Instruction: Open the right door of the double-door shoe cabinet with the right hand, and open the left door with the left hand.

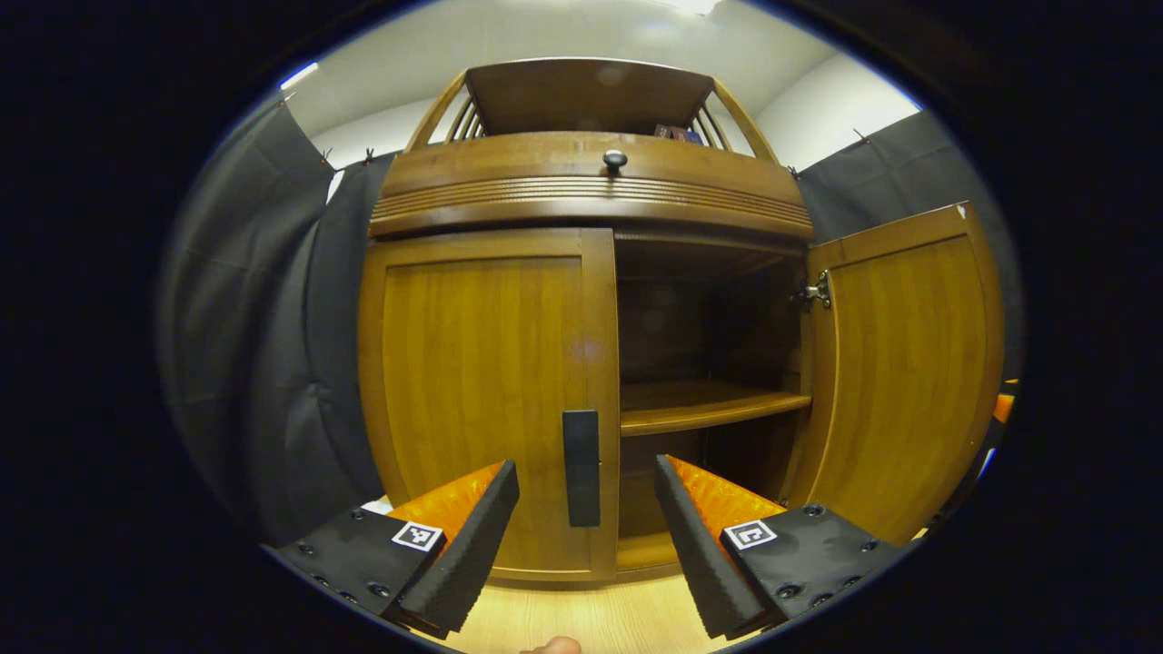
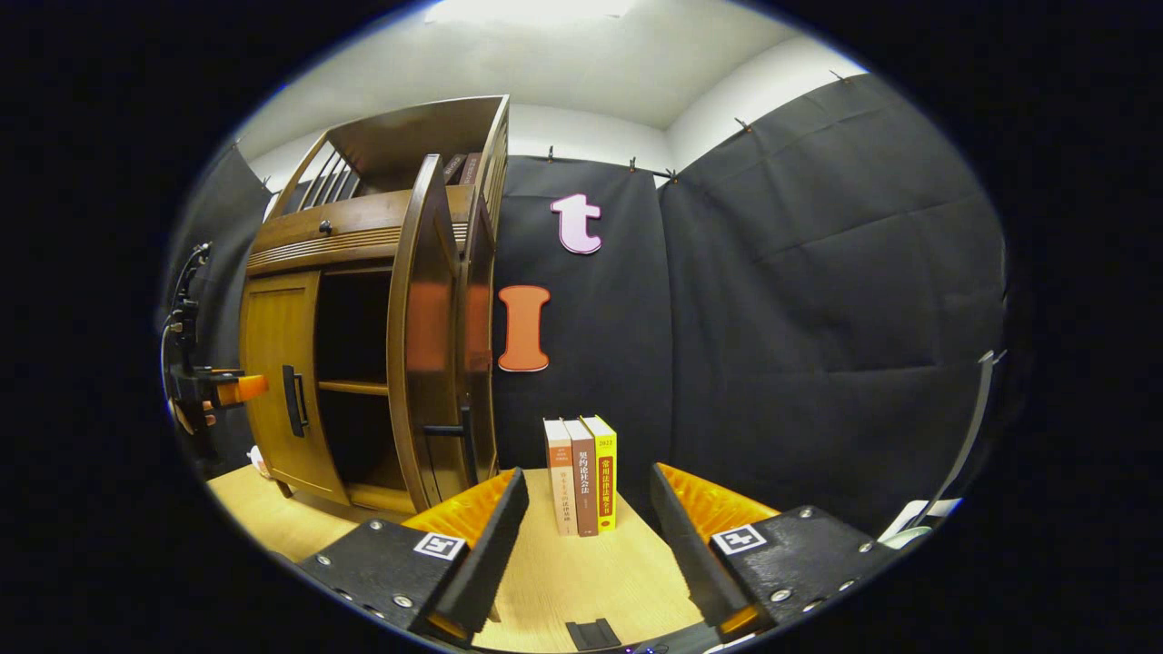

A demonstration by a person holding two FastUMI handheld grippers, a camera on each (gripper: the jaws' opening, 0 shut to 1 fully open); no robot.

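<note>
The wooden shoe cabinet (image 1: 581, 191) stands straight ahead in the left gripper view. Its left door (image 1: 482, 391) is closed, with a black vertical handle (image 1: 581, 467) near its inner edge. My left gripper (image 1: 586, 536) is open, its fingers either side of that handle and short of it. The right door (image 1: 899, 363) is swung wide, baring the inner shelf (image 1: 700, 404). In the right gripper view the right door (image 2: 422, 336) shows edge-on with its black handle (image 2: 445, 431). My right gripper (image 2: 589, 536) is open and holds nothing, off to the right of the cabinet. The left gripper (image 2: 238, 389) appears by the left door (image 2: 277, 381).
Three upright books (image 2: 581, 472) stand on the light wooden table (image 2: 581, 581) against the black cloth wall, right of the cabinet. A round black knob (image 1: 615, 160) sits on the cabinet's upper drawer. More books (image 2: 463, 168) rest on the top shelf.
</note>
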